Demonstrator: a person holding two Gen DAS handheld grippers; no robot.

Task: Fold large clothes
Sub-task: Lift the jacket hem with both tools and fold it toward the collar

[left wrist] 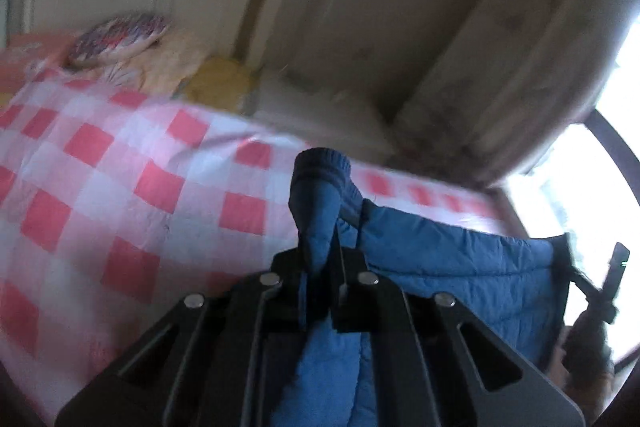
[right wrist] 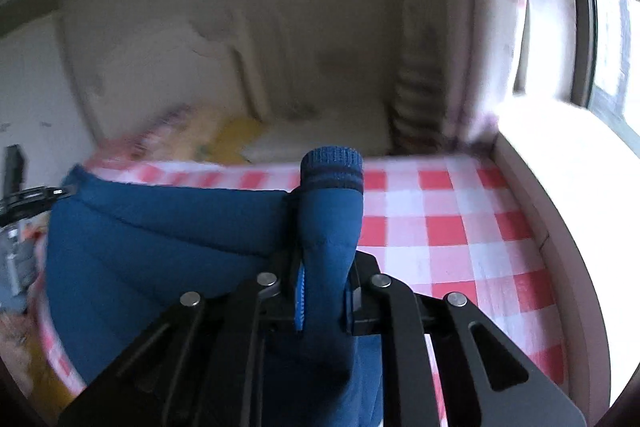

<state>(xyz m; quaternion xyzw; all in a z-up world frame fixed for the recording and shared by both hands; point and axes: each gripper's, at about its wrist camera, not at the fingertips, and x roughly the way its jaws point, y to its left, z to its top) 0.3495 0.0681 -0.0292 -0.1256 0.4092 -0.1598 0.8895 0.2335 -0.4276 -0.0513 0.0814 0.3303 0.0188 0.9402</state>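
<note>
A blue quilted jacket (left wrist: 460, 259) hangs lifted over the bed, stretched between my two grippers. My left gripper (left wrist: 322, 267) is shut on one sleeve just below its ribbed cuff (left wrist: 322, 167), which sticks up past the fingers. In the right wrist view the jacket's body (right wrist: 160, 239) spreads to the left. My right gripper (right wrist: 324, 279) is shut on the other sleeve, and that ribbed cuff (right wrist: 332, 167) stands above the jaws. The jacket's lower part is hidden behind both gripper frames.
A red-and-white checked sheet (left wrist: 120, 179) covers the bed (right wrist: 448, 227) under the jacket. A patterned pillow (left wrist: 116, 39) and a yellow cloth (left wrist: 220, 83) lie at the head by the wall. A bright window (right wrist: 612, 47) and a ledge (right wrist: 560, 155) border the right side.
</note>
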